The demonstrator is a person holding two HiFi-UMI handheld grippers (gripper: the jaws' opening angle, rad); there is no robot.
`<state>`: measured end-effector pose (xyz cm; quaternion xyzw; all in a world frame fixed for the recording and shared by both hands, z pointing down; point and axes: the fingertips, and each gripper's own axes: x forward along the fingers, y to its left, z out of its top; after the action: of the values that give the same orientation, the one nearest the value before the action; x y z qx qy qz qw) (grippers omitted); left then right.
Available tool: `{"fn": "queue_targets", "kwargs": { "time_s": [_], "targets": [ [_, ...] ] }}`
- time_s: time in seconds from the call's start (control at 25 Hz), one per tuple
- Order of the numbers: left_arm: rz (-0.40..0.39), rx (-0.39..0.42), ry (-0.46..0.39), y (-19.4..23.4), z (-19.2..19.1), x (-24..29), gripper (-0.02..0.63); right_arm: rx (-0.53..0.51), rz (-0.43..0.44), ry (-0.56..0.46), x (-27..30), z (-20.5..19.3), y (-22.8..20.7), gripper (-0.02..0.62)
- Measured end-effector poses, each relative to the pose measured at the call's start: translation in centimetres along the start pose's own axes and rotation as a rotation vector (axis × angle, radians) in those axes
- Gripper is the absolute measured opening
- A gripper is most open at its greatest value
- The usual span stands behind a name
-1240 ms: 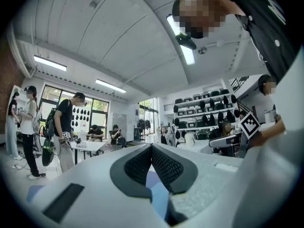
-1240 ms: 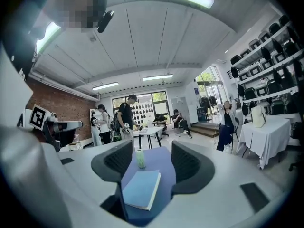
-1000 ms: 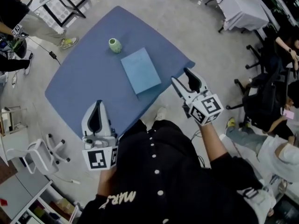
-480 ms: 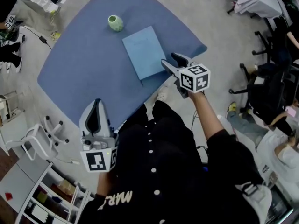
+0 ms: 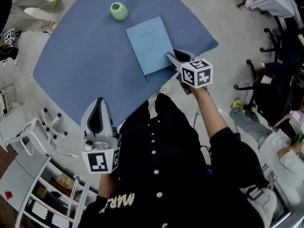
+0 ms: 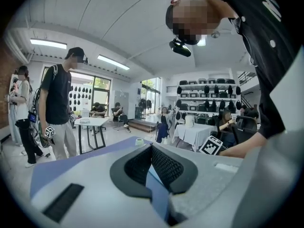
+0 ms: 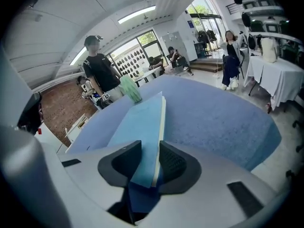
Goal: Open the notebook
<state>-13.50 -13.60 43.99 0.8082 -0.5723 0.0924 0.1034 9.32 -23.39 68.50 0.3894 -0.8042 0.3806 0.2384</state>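
Right gripper (image 5: 172, 54) points down at the near right corner of the closed, light blue, rectangular paper notebook (image 5: 149, 44). That corner sits between its two jaws. The jaws have just been closing and stand about half apart, one on either side of the corner. A sliver of space shows on the cover side, so the pads do not plainly press on it. From these jaws the notebook runs straight ahead and lies flat on the blue cloth-covered table (image 5: 85, 65), with its pale page edge towards the right-hand jaw. Past the notebook's far end and a little to the left of this gripper's line stands a small, round, pale green ceramic vase (image 5: 118, 11), apart from the notebook.

The left gripper (image 5: 99, 101) is well back from all this, near the person's body and over the table's near edge. Its jaws are together at the tips with nothing between them. Ahead of it are the same blue table and, further off on the left, a standing person in a black T-shirt (image 6: 59, 103).
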Motion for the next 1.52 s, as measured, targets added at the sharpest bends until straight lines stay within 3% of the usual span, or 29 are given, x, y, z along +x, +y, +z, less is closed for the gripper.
{"fn": "queue_targets", "kwargs": {
  "time_s": [0.32, 0.76, 1.12, 1.52],
  "targets": [
    [0.013, -0.010, 0.009, 0.6, -0.3, 0.1, 0.003, -0.040, -0.040, -0.019, -0.1, 0.5, -0.3, 0.048],
    [0.028, -0.002, -0.033, 0.5, 1.4, -1.5, 0.003, -0.104, -0.082, -0.061, -2.5, 2.2, 2.5, 0.017],
    [0.040, -0.001, -0.079, 0.6, 3.5, -3.0, 0.003, -0.310, -0.136, -0.133, -6.0, 6.2, 11.7, 0.014],
    [0.069, -0.016, -0.066, 2.8, 2.0, -4.8, 0.003, -0.500, -0.115, -0.206, -1.8, 5.3, 22.9, 0.020]
  ]
}}
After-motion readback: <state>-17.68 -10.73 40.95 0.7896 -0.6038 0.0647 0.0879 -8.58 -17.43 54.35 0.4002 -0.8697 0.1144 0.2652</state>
